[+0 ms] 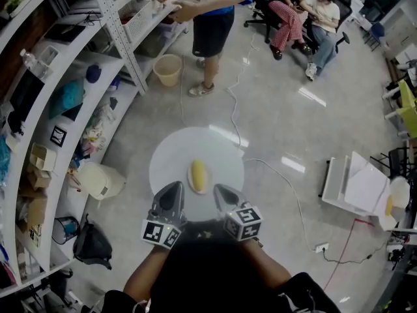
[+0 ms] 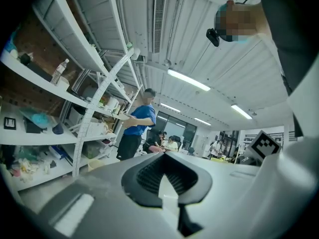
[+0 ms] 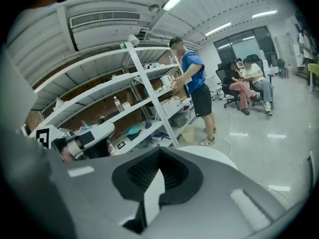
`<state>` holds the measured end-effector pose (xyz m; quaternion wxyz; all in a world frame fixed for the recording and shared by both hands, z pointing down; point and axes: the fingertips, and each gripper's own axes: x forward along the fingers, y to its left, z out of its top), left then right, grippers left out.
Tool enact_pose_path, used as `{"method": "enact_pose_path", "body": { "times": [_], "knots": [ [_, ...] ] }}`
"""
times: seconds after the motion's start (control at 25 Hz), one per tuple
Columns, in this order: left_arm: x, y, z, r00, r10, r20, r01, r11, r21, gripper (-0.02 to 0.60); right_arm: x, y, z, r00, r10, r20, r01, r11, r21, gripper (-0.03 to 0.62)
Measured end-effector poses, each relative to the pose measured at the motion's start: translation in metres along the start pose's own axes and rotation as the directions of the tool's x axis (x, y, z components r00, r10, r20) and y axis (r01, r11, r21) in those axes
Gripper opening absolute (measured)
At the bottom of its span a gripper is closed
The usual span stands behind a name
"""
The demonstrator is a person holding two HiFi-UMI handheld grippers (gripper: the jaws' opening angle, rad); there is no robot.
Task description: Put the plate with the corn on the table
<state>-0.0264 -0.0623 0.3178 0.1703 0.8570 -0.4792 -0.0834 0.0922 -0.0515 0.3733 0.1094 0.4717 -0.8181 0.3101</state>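
Closest, in the head view, the person's two arms reach out. The left hand-held gripper [image 1: 173,191] and the right hand-held gripper [image 1: 221,191] sit side by side at the near edge of a round white plate [image 1: 176,155]. Both are clenched on that edge. The plate is up in the air over the gray floor [image 1: 293,109], not on any bench.

Only the head view shows the yellow corn [image 1: 199,176]. It lies on the plate just past the two grippers, between them.

The left gripper view shows just a thin white strip of plate pinched at the left hand-held gripper [image 2: 167,183]. The right gripper view shows the same pinch at the right hand-held gripper [image 3: 152,188], and also the plate's round edge [image 3: 214,156] past it.

Farther off stand white shelves [image 1: 39,109], a pale bucket [image 1: 168,69] and a person in a blue shirt [image 1: 215,12]. Farthest, people sit in chairs [image 1: 306,12].
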Motion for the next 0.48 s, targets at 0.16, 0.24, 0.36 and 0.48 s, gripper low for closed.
{"method": "enact_pose_path", "body": {
  "times": [0.16, 0.24, 0.36, 0.48],
  "knots": [
    [-0.001, 0.001, 0.007, 1.0, -0.001, 0.015, 0.001, 1.0, 0.017, 0.003, -0.004, 0.005, 0.006, 1.0, 0.011, 0.02, -0.011, 1.0, -0.011, 0.008],
    [-0.001, 0.002, 0.01, 1.0, -0.005, 0.017, 0.004, 1.0, 0.021, 0.003, -0.005, 0.008, 0.01, 0.999, 0.014, 0.03, -0.013, 1.0, -0.014, 0.008],
    [0.001, 0.0, 0.012, 1.0, -0.016, 0.021, 0.016, 1.0, 0.021, 0.003, -0.008, 0.011, 0.015, 0.999, 0.017, 0.044, -0.016, 1.0, -0.024, 0.008],
    [0.001, -0.003, 0.014, 0.999, -0.029, 0.022, 0.028, 0.999, 0.018, 0.003, -0.01, 0.013, 0.017, 0.999, 0.018, 0.051, -0.016, 0.999, -0.034, 0.008]
  ]
}}
